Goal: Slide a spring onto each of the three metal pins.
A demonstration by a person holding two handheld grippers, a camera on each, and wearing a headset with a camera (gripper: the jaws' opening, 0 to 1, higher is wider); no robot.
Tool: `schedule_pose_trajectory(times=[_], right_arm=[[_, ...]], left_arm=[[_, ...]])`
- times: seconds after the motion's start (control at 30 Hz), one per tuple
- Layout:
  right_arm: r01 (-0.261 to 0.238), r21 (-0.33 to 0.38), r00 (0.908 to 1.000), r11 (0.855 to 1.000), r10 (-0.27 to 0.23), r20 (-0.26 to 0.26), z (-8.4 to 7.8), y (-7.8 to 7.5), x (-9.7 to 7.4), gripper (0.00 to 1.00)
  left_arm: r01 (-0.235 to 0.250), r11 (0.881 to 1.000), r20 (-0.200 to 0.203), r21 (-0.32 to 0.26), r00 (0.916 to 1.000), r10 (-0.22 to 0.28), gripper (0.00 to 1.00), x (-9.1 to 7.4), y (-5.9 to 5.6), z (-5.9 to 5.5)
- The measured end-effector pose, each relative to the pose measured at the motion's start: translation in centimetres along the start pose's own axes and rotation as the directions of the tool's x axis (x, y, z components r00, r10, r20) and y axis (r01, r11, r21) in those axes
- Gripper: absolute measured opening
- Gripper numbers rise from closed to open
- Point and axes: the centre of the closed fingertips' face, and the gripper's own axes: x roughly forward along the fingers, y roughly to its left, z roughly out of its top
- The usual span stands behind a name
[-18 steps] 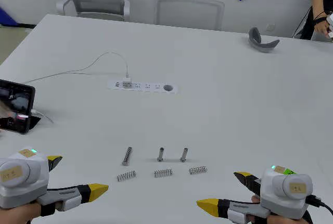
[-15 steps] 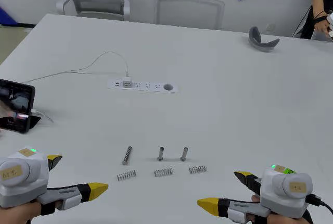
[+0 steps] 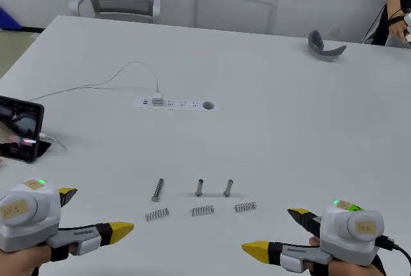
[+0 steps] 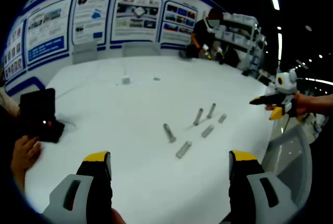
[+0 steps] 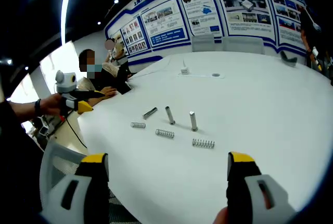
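Pins: three short, smooth, silver metal pins, each a plain cylinder with what looks like a wider head, sit in a row on the near middle of the tabletop. The middle and right ones appear to stand on end, and the left pin lies on its side.
Springs: three small coiled wire springs, ribbed and dull grey, lie flat just in front of the pins, one before each. Each is near its pin but apart from it, and none is threaded on yet.
Change: the pins and springs lie as they did a moment ago. The slight shift of the scene is the head camera's own. Both grippers stay back at the near edge.
Meaning: by my judgement the task has not started, and all three springs remain to be fitted.
Left gripper: the grey-bodied left gripper has yellow tips, is spread wide and holds nothing. It is well apart from the left spring.
Right gripper: the right gripper is built the same, also wide and empty, and is near the right spring without touching it.
Tabletop: white, matte and smooth. The springs will likely roll or skid on it when nudged.
Further out: a white power strip with a thin cable lies beyond the pins, and a dark tablet is propped at the left edge.
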Motion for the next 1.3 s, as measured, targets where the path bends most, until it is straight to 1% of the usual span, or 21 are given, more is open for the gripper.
schedule_pose_trajectory(times=[0.4, 0.6, 0.83, 1.07, 1.3], right_arm=[[-0.01, -0.004, 0.9999, 1.0, 0.01, -0.007, 0.0, 0.1, 0.3, 0.96], [-0.012, 0.001, 0.9999, 1.0, 0.012, 0.0, 0.1, 0.2, 0.5, 0.96], [-0.016, 0.005, 0.9999, 1.0, 0.016, -0.006, -0.3, 0.4, 0.5, 0.96], [-0.016, 0.009, 0.9999, 1.0, 0.016, -0.006, -0.3, 0.4, 0.5, 0.96], [-0.02, 0.013, 0.9998, 1.0, 0.02, -0.006, -0.3, 0.5, 0.6, 0.95]], left_arm=[[0.01, 1.0, -0.006, 0.011, 0.9999, -0.01, 0.95, 0.7, -0.4, 0.4], [0.023, 1.0, -0.014, 0.017, 0.9996, -0.023, 0.94, 1.5, -0.7, 0.8], [0.037, 0.999, -0.026, 0.024, 0.999, -0.036, 0.94, 2.5, -0.9, 1.0], [0.053, 0.998, -0.031, 0.035, 0.9981, -0.052, 0.93, 3.4, -1.2, 1.6], [0.064, 0.997, -0.044, 0.039, 0.9971, -0.062, 0.91, 4.2, -1.0, 1.7]])
